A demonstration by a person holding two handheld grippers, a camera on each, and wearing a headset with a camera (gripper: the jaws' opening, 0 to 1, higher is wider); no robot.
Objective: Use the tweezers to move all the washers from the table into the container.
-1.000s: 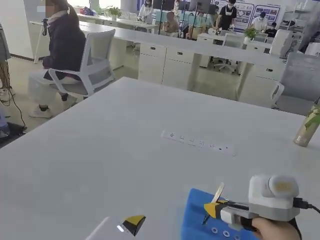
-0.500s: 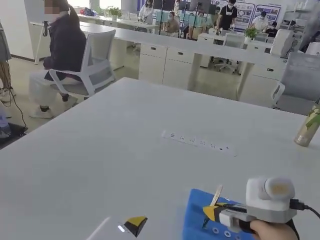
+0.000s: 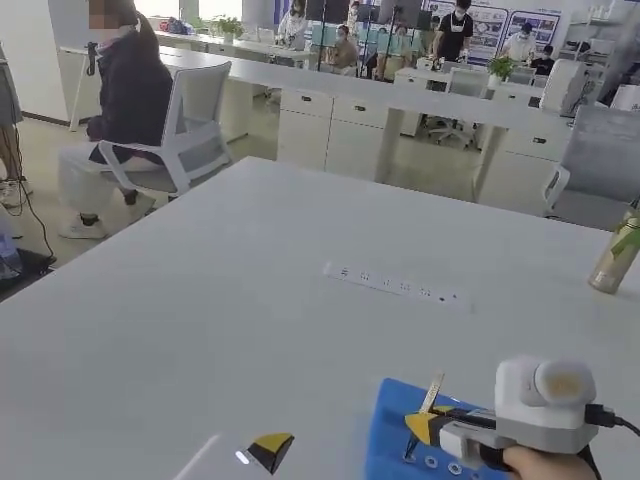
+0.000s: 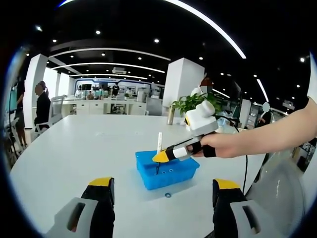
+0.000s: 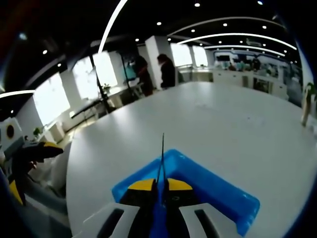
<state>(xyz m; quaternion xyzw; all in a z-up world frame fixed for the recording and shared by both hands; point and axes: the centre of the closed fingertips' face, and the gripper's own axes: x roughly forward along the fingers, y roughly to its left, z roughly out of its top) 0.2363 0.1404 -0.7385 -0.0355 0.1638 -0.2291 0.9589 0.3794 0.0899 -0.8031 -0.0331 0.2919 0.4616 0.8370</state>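
A shallow blue plastic container (image 3: pixel 392 440) sits on the white worktop (image 3: pixel 250 300) close to the person, and the bottom border of the head view cuts it off. On its blue floor lie at least two small pale ring-shaped washers (image 3: pixel 430 462), just below the right claw (image 3: pixel 420 425). How many more the container holds cannot be made out. In the left gripper view one more small ring washer (image 4: pixel 167 195) lies on the worktop just in front of the container's near wall (image 4: pixel 171 177), apart from it.

The right claw, yellow at the tips, is clamped tight on a pair of thin pale metal tweezers (image 3: pixel 436 388). Their back end stands up above the jaws and the pointed end reaches down into the container. In the right gripper view the jaws meet around the tweezers (image 5: pixel 162 148) over the blue floor (image 5: pixel 213 191). The points are too thin and dark to tell whether they pinch a washer.

The left claw (image 4: pixel 163 183) is spread wide with nothing between its jaws, facing the container from a little way off. In the head view its yellow-and-black tip (image 3: pixel 268 448) pokes in at the bottom edge, the rest cut off.

Farther back a white power strip (image 3: pixel 395 283) lies flat on the worktop. A clear bottle (image 3: pixel 612 255) stands at the right border, partly cut off.
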